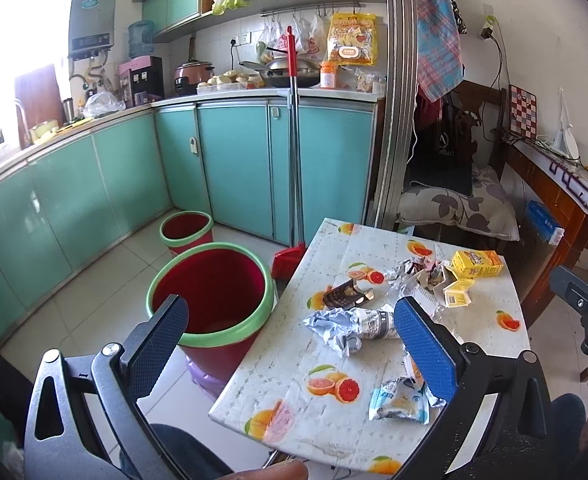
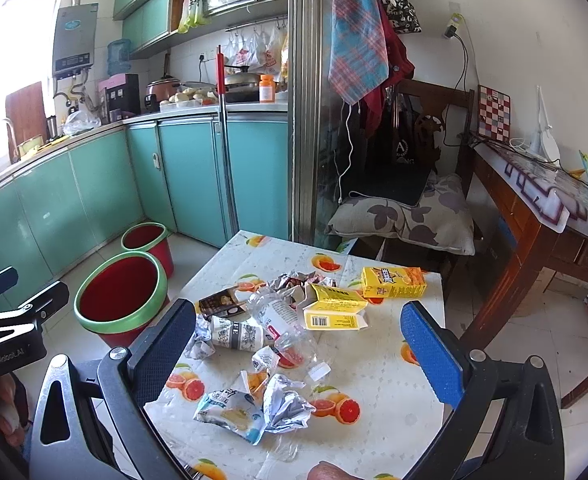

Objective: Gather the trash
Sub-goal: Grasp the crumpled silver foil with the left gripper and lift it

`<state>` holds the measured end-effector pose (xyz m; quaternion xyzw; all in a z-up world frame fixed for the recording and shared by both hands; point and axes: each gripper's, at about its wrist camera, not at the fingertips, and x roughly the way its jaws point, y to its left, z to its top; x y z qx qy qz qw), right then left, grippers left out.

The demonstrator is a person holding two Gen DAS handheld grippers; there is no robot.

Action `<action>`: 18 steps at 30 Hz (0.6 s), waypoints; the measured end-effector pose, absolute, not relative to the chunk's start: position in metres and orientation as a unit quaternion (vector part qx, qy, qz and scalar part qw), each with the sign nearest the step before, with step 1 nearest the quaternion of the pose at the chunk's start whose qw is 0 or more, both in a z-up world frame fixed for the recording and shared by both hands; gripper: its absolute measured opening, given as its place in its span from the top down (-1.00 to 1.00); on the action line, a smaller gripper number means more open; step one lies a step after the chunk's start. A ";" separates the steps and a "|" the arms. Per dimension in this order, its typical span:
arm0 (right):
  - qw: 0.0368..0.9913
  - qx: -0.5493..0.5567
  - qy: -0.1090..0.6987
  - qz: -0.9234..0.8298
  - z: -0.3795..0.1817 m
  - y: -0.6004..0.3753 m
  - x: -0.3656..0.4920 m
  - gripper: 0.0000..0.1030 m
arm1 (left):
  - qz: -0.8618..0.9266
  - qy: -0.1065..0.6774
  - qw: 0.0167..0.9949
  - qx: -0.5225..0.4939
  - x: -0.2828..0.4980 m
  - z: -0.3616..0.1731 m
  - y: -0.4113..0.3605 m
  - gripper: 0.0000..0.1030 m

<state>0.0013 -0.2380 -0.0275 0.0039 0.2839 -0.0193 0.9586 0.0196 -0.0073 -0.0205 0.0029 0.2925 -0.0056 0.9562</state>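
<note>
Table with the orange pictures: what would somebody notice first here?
Probably the heap of rubbish on the table: two yellow boxes at the far side, a clear plastic bottle in the middle, crumpled wrappers nearest. Next, the red bin with a green rim on the floor to the table's left. Both grippers, left and right, hover open.

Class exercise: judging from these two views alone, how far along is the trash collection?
Done: nothing visible; the near red bin looks empty inside. In hand: nothing; left gripper and right gripper are both open. Left: crumpled wrappers, clear bottle and yellow cartons all lie on the table.
</note>
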 end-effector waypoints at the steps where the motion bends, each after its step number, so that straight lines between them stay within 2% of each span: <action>1: 0.957 0.007 0.290 -0.020 -0.033 -0.241 0.004 -1.00 | -0.008 0.299 0.954 0.003 0.023 -0.025 -0.008 -1.00; 18: 0.924 0.033 0.372 -0.082 -0.100 -0.306 0.066 -1.00 | -0.105 0.456 0.882 0.056 0.137 -0.151 -0.060 -1.00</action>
